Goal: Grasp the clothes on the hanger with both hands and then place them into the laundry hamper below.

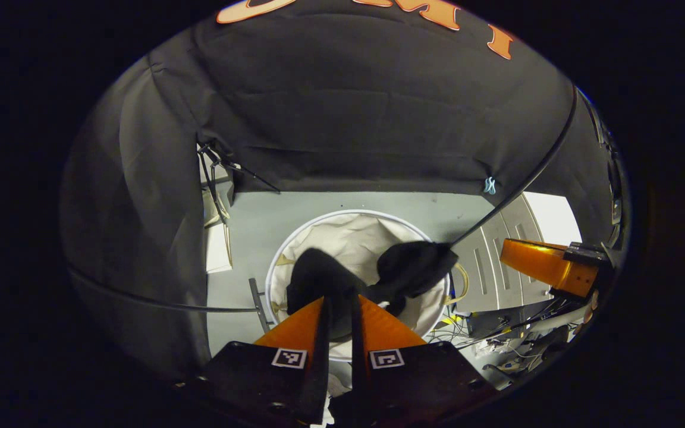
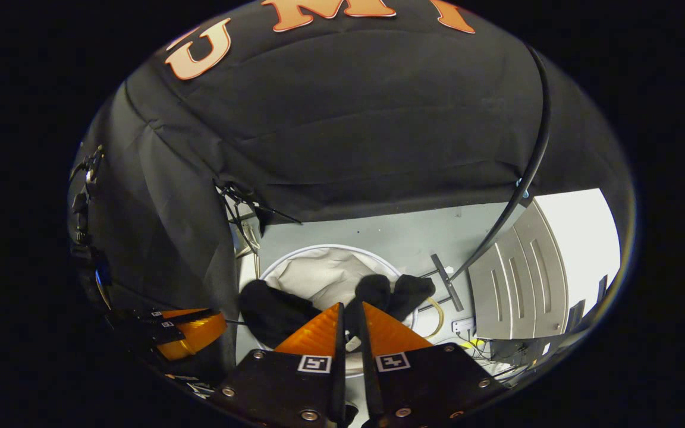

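Black cloth walls close the booth on three sides, and a pale grey floor (image 1: 295, 208) shows below them in both views. Nearest in the left gripper view, the left claw (image 1: 338, 306) points down with its two fingers drawn close together, clenched on a fold of the black clothes (image 1: 324, 279) that passes between its tips. From there the dark fabric spreads out over the white laundry hamper (image 1: 372, 235), a round cloth-lined bin with a white rim standing on the floor directly beneath; one bunch of the garment hangs over the left part of the opening and another lump lies toward the right rim. In the right gripper view the right claw (image 2: 351, 312) also points down over the hamper (image 2: 324, 270), its fingers nearly closed and gripping a gathered part of the same clothes (image 2: 378, 291), while a second dark mass (image 2: 271, 318) of it sags over the hamper's near left rim. The garment is thus stretched between both claws, above and partly inside the hamper's mouth. Farther off, the other gripper shows at the side of each view, at the right edge (image 1: 547, 267) in the left one and low left (image 2: 191, 333) in the right one. A grey slotted panel (image 2: 518, 285) and a tangle of cables (image 1: 485, 333) lie to the right of the hamper, and a curved black rod (image 2: 527, 178) rises along the back cloth.
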Action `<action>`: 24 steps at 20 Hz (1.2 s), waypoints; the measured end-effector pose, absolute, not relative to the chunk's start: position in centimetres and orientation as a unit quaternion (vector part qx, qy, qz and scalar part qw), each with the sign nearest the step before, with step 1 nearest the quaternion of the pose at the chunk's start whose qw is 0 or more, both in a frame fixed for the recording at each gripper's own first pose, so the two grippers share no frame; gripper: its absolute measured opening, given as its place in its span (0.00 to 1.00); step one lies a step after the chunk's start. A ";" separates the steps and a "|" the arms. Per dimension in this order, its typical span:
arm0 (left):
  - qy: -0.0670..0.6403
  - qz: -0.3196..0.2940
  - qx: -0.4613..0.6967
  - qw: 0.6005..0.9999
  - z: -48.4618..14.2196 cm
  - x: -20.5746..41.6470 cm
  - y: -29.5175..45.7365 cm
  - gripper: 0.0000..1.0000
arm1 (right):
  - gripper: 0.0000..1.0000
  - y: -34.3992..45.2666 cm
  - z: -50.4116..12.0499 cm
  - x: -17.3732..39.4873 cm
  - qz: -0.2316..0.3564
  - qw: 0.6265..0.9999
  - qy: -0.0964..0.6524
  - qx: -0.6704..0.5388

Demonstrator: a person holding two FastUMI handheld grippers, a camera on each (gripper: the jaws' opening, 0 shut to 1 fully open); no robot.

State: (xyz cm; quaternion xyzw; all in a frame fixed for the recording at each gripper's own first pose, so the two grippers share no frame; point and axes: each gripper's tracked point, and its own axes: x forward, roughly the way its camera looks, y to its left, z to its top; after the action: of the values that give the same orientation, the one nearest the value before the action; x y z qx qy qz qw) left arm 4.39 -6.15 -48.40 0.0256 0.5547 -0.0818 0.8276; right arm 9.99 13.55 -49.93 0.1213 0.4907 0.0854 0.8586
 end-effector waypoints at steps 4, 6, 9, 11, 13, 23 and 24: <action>0.526 -0.091 0.036 0.845 -45.3 5.7 -7.6 0.53 | 0.36 11.1 -48.2 9.1 0.068 0.868 0.475 0.124; 0.515 -0.094 0.033 0.851 -43.8 5.2 -8.6 0.71 | 0.51 9.8 -47.1 8.0 0.070 0.873 0.470 0.107; 0.506 -0.092 0.030 0.857 -41.7 3.5 -8.9 0.90 | 0.68 7.9 -45.5 7.1 0.070 0.883 0.456 0.084; 0.500 -0.086 0.030 0.861 -40.6 2.2 -8.8 0.88 | 0.85 6.1 -44.2 6.4 0.064 0.889 0.447 0.074; 0.490 -0.077 0.030 0.868 -39.0 1.5 -8.7 0.90 | 0.92 4.4 -42.4 5.6 0.061 0.897 0.434 0.066; 0.330 -0.018 0.023 0.944 -22.6 0.7 -7.0 0.98 | 0.93 -6.7 -28.4 0.9 0.024 0.941 0.335 0.033; 0.314 -0.012 0.022 0.949 -20.9 0.4 -7.0 0.98 | 0.93 -7.7 -26.5 0.9 0.019 0.947 0.320 0.028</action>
State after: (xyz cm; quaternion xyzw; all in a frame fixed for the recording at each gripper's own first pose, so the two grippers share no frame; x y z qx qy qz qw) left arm 0.43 -6.99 -20.85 0.0216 0.3140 -0.0124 0.9491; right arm 0.87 -7.69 -26.52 0.0281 0.3197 0.0188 0.9469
